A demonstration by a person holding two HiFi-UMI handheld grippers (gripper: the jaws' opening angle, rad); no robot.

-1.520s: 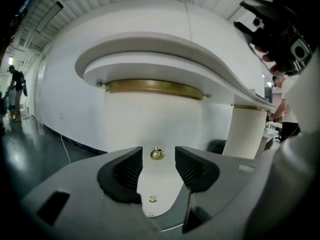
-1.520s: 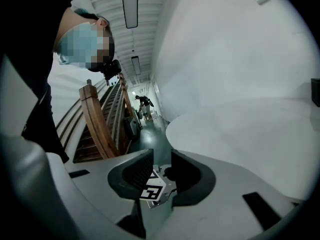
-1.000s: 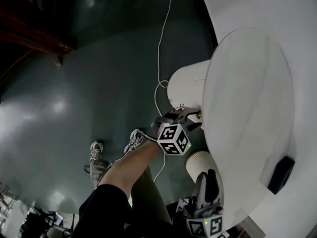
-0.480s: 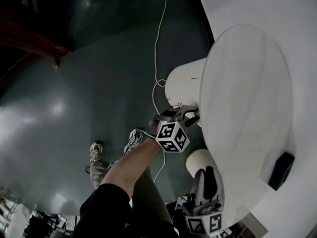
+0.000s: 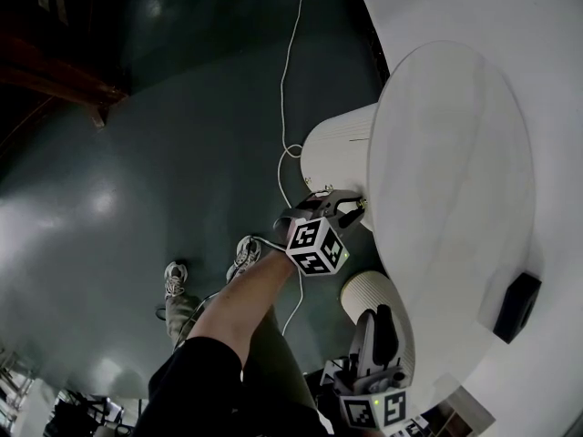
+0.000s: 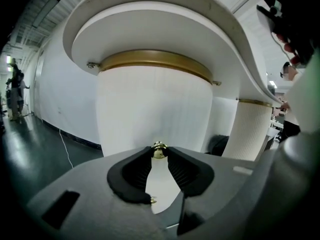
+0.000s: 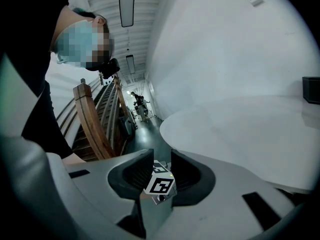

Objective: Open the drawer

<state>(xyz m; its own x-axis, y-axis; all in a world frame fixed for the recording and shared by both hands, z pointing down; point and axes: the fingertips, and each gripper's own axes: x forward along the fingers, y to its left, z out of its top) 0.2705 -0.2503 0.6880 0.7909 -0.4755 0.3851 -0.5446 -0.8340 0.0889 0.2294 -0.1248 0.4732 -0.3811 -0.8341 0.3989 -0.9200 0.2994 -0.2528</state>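
1 brass knob (image 6: 159,150) sits between the closing jaws of the left gripper (image 5: 352,208), ready to pull the drawer (image 6: 150,109); the right gripper (image 7: 161,157) waits near, parted and empty.

A small black box (image 5: 516,309) is being shown just beside the right edge of the round white tabletop (image 5: 455,198). Left of the tabletop, a white cable (image 5: 290,80) is being trailed across the dark green floor (image 5: 164,153). Under the tabletop's near edge, a ribbed pale column (image 5: 364,294) is being partly hidden.
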